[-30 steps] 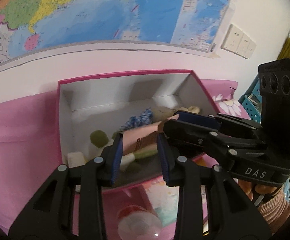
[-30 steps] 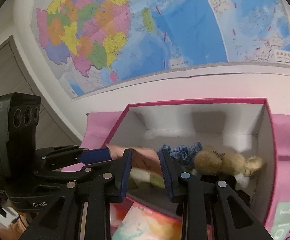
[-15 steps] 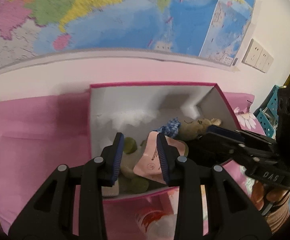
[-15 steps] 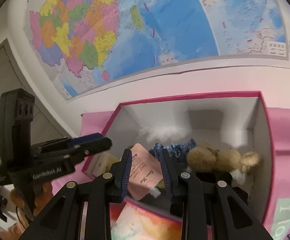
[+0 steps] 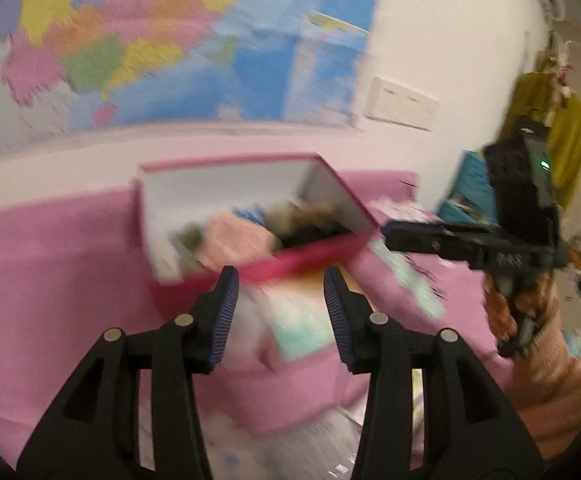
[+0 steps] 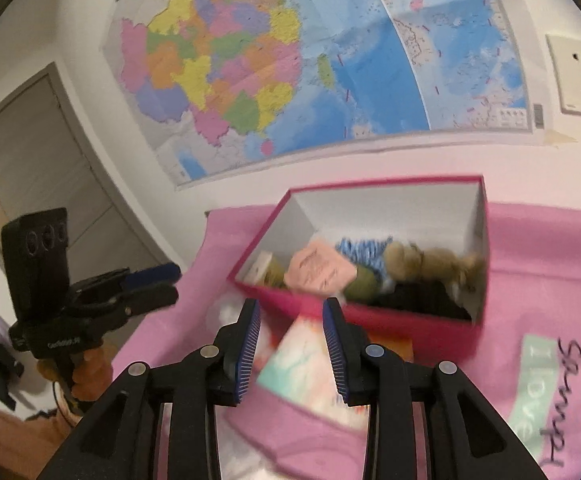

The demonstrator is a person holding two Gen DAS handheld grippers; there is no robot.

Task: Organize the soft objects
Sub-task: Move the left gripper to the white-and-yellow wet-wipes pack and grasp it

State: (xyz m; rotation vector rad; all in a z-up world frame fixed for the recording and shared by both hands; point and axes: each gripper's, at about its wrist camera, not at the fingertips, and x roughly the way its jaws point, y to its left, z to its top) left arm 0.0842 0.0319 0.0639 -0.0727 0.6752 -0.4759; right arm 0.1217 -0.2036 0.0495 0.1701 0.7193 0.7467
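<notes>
A magenta box (image 5: 314, 260) (image 6: 370, 316) with white inner walls stands on a pink cloth. In it lie a peach pouch (image 5: 238, 240) (image 6: 318, 272), a blue knitted piece (image 6: 362, 248), a brown plush bear (image 6: 430, 264) and a green soft item (image 6: 360, 286). My left gripper (image 5: 280, 284) hovers in front of the box, its jaws opening with nothing between them. My right gripper (image 6: 290, 312) hangs before the box's front wall, jaws also opening and empty. Each gripper shows in the other's view, the right gripper (image 5: 388, 234) beside the box's right corner and the left gripper (image 6: 174, 283) off to the left.
Colourful flat packets (image 6: 302, 360) lie on the pink cloth (image 6: 530, 248) just in front of the box. A big wall map (image 6: 290, 60) and a socket (image 6: 578, 76) are behind. A door (image 6: 42, 168) stands at left, a teal crate (image 5: 470, 192) and a yellow-green garment (image 5: 562, 140) at right.
Both grippers have drawn back from inside the box and apart. The peach pouch that was between their jaws now lies in the box, and both jaws stand wider.
</notes>
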